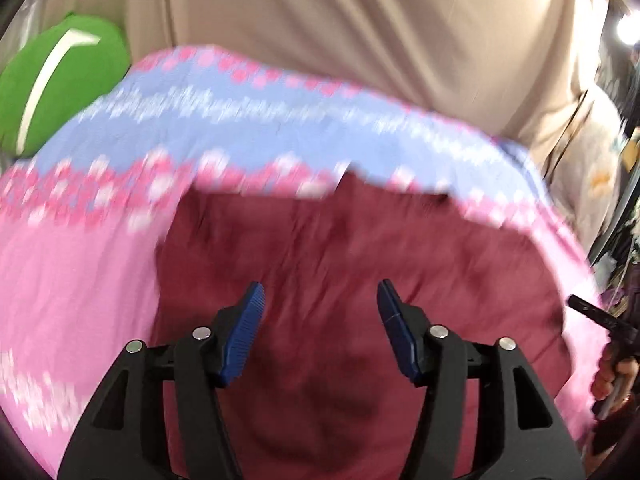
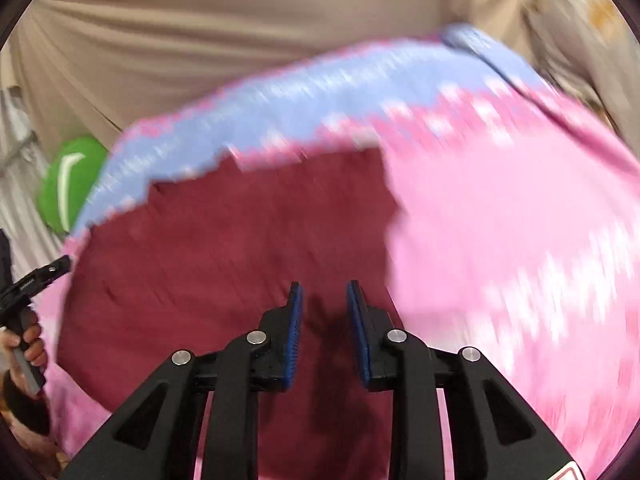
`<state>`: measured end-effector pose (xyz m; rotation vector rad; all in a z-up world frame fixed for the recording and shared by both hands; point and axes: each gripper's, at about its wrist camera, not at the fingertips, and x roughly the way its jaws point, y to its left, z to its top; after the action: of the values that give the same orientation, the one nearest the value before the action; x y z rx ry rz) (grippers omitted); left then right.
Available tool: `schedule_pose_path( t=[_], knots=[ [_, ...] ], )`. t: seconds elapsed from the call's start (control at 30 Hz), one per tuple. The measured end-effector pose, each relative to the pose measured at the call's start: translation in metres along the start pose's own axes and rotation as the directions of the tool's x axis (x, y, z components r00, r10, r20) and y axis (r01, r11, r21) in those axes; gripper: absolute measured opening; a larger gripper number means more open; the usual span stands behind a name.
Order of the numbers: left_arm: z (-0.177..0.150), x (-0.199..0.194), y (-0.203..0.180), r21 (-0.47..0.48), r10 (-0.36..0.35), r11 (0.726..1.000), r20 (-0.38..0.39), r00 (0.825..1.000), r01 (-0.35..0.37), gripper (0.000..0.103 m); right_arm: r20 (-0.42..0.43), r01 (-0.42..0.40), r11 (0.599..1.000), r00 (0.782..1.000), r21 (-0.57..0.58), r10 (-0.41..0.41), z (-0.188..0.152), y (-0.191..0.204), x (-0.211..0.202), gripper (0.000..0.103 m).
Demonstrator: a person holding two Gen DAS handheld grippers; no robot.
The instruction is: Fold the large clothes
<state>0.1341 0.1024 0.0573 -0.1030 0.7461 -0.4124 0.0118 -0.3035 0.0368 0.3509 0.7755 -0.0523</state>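
A dark maroon garment [image 1: 340,248] lies spread on a pink and light-blue patterned cover [image 1: 72,264]. My left gripper [image 1: 320,285] hovers over the maroon cloth, open wide, with nothing between its blue pads. In the right wrist view the same maroon garment [image 2: 224,248] fills the middle, with the patterned cover [image 2: 500,220] to its right and behind it. My right gripper [image 2: 324,284] is above the cloth, its jaws a narrow gap apart, open, with nothing held. Both views are blurred.
A beige sheet [image 1: 340,20] hangs or lies behind the cover. A green cushion [image 1: 60,80] with a white stripe sits at the far left. A hand [image 2: 32,344] holding a black tool shows at the left edge of the right wrist view.
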Motion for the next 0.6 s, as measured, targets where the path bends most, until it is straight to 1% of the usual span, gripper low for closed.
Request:
schedule_pose_path(
  t=[0.03, 0.07, 0.1, 0.13, 0.17, 0.2, 0.23, 0.27, 0.3, 0.33, 0.37, 0.4, 0.43, 0.47, 0.5, 0.53, 0.57, 0.6],
  knots=[
    [0.015, 0.004, -0.005, -0.002, -0.009, 1.000, 0.015, 1.000, 0.009, 0.063, 0.016, -0.024, 1.000, 1.000, -0.011, 0.025, 0.020, 0.009, 0.004, 0.025],
    [0.035, 0.014, -0.014, 0.015, -0.012, 1.000, 0.028, 1.000, 0.011, 0.063, 0.018, -0.052, 0.998, 0.998, -0.032, 0.052, 0.039, 0.020, 0.014, 0.026],
    [0.049, 0.024, -0.020, 0.027, -0.005, 1.000, 0.029, 1.000, 0.004, 0.066, 0.011, -0.076, 0.996, 0.997, -0.054, 0.076, 0.056, 0.031, 0.026, 0.026],
    [0.067, 0.043, -0.028, 0.047, -0.002, 0.999, 0.006, 1.000, 0.002, 0.068, 0.003, -0.088, 0.994, 0.996, -0.070, 0.089, 0.070, 0.041, 0.040, 0.027],
    [0.077, 0.057, -0.032, 0.053, 0.002, 0.999, -0.015, 1.000, -0.001, 0.068, -0.026, -0.108, 0.991, 0.994, -0.085, 0.106, 0.085, 0.052, 0.060, 0.033],
    [0.085, 0.073, -0.035, 0.049, 0.009, 0.999, -0.038, 0.999, -0.007, 0.068, -0.075, -0.141, 0.986, 0.988, -0.092, 0.135, 0.093, 0.064, 0.078, 0.036],
    [0.093, 0.093, -0.037, 0.055, 0.013, 0.998, -0.079, 0.997, -0.008, 0.068, -0.133, -0.179, 0.980, 0.977, -0.083, 0.167, 0.105, 0.075, 0.108, 0.039],
    [0.100, 0.121, -0.038, 0.069, 0.036, 0.997, -0.138, 0.990, -0.026, 0.068, -0.160, -0.181, 0.981, 0.973, -0.070, 0.168, 0.111, 0.080, 0.127, 0.045],
    [0.102, 0.139, -0.038, 0.069, 0.052, 0.997, -0.176, 0.983, -0.041, 0.067, -0.200, -0.165, 0.984, 0.968, -0.063, 0.150, 0.117, 0.085, 0.152, 0.045],
    [0.101, 0.163, -0.035, 0.066, 0.069, 0.996, -0.236, 0.969, -0.054, 0.054, -0.226, -0.146, 0.987, 0.966, -0.065, 0.128, 0.119, 0.086, 0.169, 0.045],
    [0.099, 0.177, -0.032, 0.052, 0.066, 0.997, -0.273, 0.960, -0.054, 0.046, -0.258, -0.113, 0.991, 0.962, -0.067, 0.092, 0.119, 0.087, 0.192, 0.045],
    [0.096, 0.189, -0.028, 0.034, 0.045, 0.999, -0.313, 0.949, -0.036, 0.029, -0.281, -0.099, 0.993, 0.957, -0.064, 0.077, 0.118, 0.087, 0.207, 0.045],
    [0.093, 0.200, -0.025, 0.007, 0.008, 1.000, -0.346, 0.938, -0.006, 0.015, -0.298, -0.103, 0.993, 0.951, -0.057, 0.082, 0.117, 0.086, 0.217, 0.030],
    [0.092, 0.205, -0.023, -0.010, -0.011, 1.000, -0.347, 0.938, 0.007, 0.014, -0.293, -0.122, 0.991, 0.950, -0.049, 0.103, 0.117, 0.086, 0.221, 0.007],
    [0.094, 0.205, -0.024, -0.006, -0.013, 1.000, -0.331, 0.944, 0.012, 0.008, -0.275, -0.149, 0.987, 0.953, -0.050, 0.130, 0.120, 0.087, 0.219, 0.006],
    [0.095, 0.203, -0.025, 0.000, -0.022, 1.000, -0.310, 0.950, 0.024, 0.007, -0.224, -0.156, 0.986, 0.965, -0.060, 0.139, 0.124, 0.089, 0.210, 0.005],
    [0.099, 0.200, -0.026, 0.004, -0.024, 1.000, -0.270, 0.962, 0.026, 0.007, -0.164, -0.156, 0.984, 0.977, -0.086, 0.140, 0.127, 0.092, 0.200, 0.004],
    [0.101, 0.199, -0.027, 0.010, -0.017, 1.000, -0.243, 0.970, 0.020, 0.007, -0.113, -0.138, 0.984, 0.986, -0.110, 0.126, 0.128, 0.094, 0.194, 0.004]
  ],
)
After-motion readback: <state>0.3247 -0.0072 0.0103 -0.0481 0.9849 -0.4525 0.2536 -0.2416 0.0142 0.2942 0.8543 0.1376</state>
